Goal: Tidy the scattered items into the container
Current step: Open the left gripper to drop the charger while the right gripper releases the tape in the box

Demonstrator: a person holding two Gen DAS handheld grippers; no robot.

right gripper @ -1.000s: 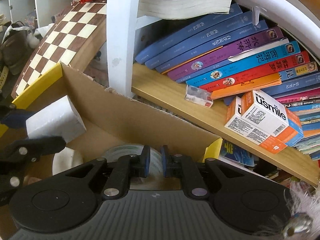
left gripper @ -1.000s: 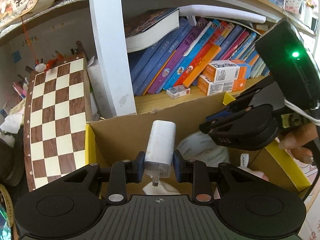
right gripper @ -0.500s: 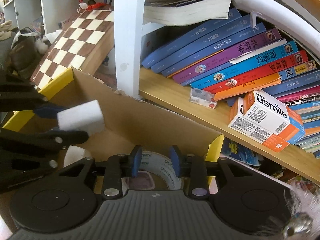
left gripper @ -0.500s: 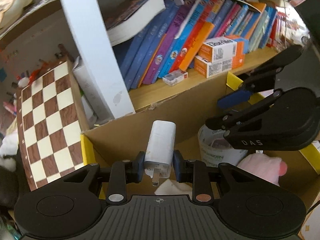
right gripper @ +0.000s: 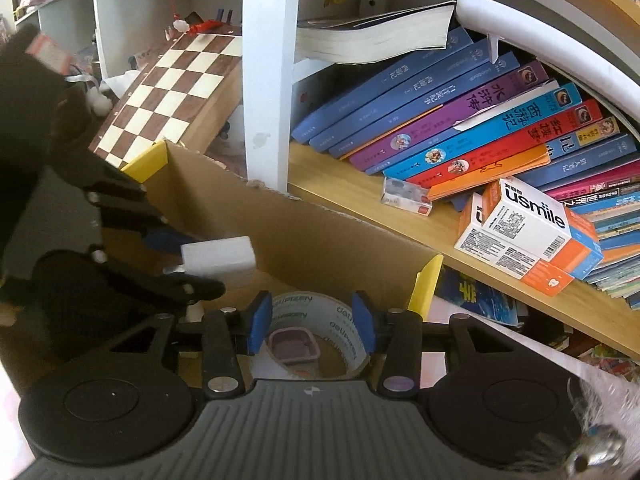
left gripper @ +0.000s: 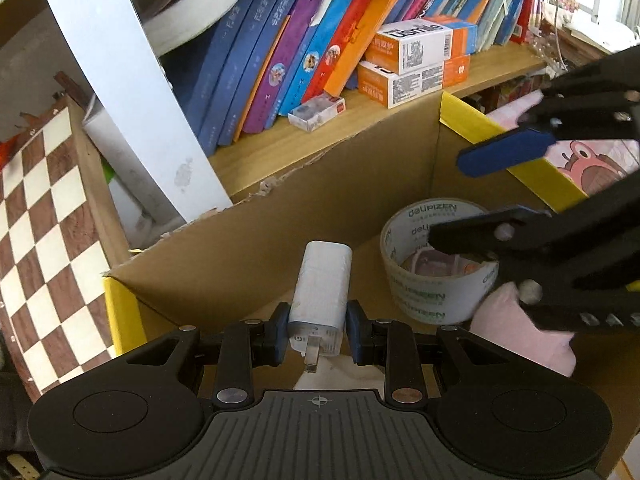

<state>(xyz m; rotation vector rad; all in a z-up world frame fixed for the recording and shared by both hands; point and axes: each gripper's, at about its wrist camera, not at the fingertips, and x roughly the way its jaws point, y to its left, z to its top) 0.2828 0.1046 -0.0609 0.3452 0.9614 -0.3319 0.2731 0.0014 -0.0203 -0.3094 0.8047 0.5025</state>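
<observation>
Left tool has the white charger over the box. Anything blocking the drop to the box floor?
Nothing visible. The left tool grips the charger inside the cardboard box; the tape roll and right tool sit off to its right.

white charger point(left gripper: 320, 292), brown cardboard box point(left gripper: 304, 216) with yellow edges, brown-and-cream checkered chessboard point(left gripper: 44, 240), blue pads on black fingers point(right gripper: 259, 328)

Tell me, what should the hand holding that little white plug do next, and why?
Probably open the left gripper and let the white charger drop. It is clamped between the pads, already over the open cardboard box, with the tape roll lying inside to one side, so the drop looks clear.
</observation>
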